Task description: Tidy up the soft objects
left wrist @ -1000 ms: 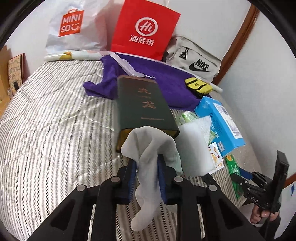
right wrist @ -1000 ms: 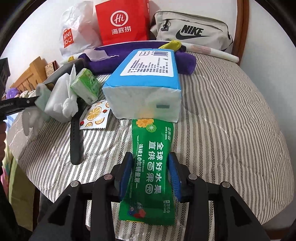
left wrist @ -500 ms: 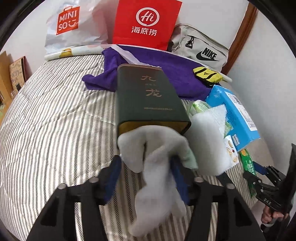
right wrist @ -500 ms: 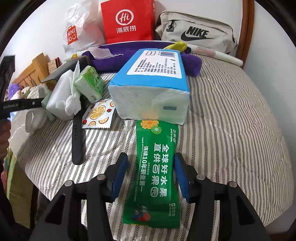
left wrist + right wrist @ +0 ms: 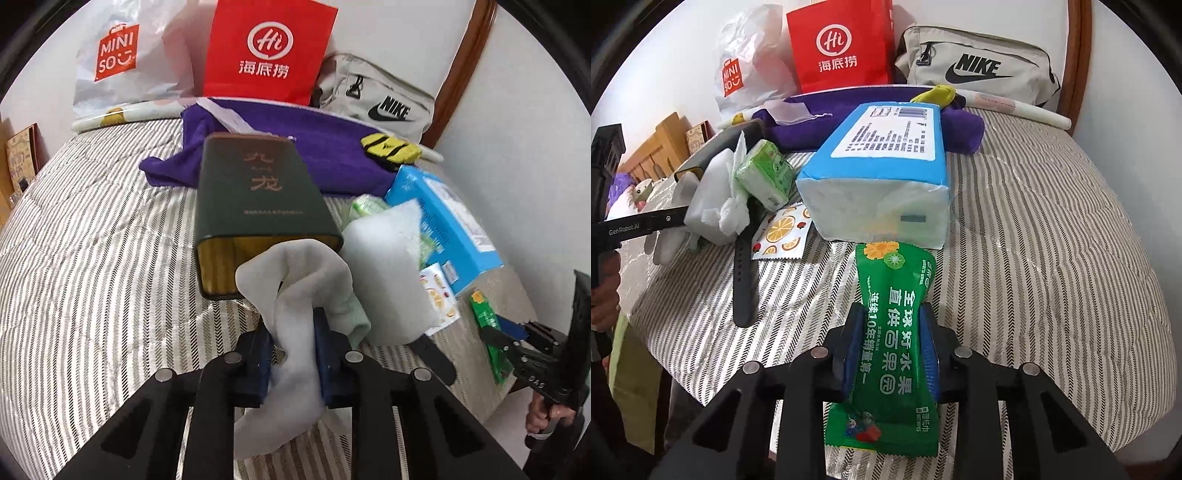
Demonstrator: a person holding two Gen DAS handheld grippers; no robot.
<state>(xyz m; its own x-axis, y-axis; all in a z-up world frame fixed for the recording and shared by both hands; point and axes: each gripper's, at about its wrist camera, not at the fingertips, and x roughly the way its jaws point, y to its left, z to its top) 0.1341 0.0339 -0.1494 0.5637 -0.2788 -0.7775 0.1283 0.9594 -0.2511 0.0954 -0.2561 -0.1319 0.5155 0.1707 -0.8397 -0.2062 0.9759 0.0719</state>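
Re-clamped the left tongs [image 5: 293,354] on the pale sock [image 5: 295,295] at the green box's [image 5: 258,199] mouth, right tongs [image 5: 891,347] pinching the wet-wipes pack [image 5: 892,339] above the bed [image 5: 1052,258]; probably needed a deeper push before letting go.

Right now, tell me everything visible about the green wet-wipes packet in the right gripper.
The green wet-wipes packet is a soft, glossy plastic pouch with white Chinese lettering, fruit pictures at its far end and crimped ends. It lies lengthwise along the right gripper, whose blue-padded fingers press both its long sides, pinching it slightly. Its far end meets the blue tissue pack, and it lies low over the striped bed cover.
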